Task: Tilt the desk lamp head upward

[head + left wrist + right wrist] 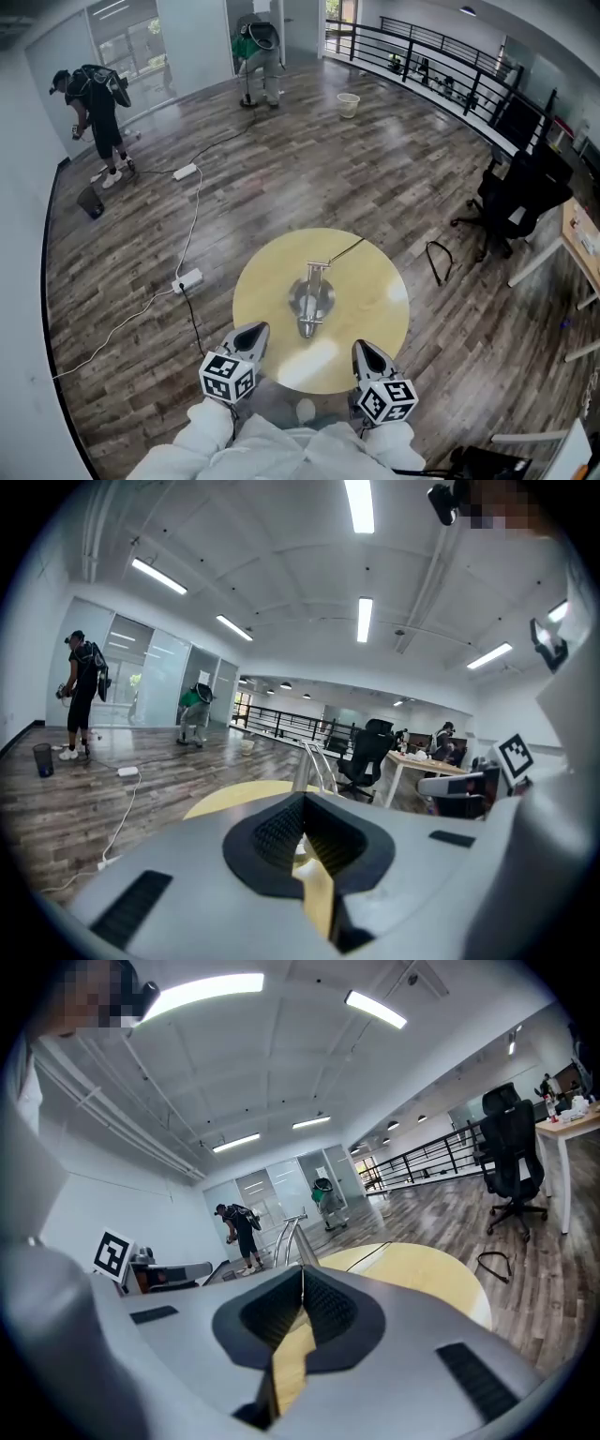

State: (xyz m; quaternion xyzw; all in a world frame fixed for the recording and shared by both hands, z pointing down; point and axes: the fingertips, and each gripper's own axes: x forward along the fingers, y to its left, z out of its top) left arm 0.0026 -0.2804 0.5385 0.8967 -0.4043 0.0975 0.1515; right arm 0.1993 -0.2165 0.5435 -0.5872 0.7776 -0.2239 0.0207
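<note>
A silver desk lamp stands in the middle of the round yellow table; its head points toward me and its arm rises behind. A black cord runs off its far side. My left gripper hovers at the table's near left edge, jaws shut, nothing between them. My right gripper hovers at the near right edge, also shut and holding nothing. In the left gripper view the lamp arm rises just beyond the left gripper. In the right gripper view the lamp arm stands ahead of the right gripper.
Wooden floor surrounds the table. A power strip with white cables lies left of the table. A black office chair and a desk are at right. Two people work at the far end, near a bin.
</note>
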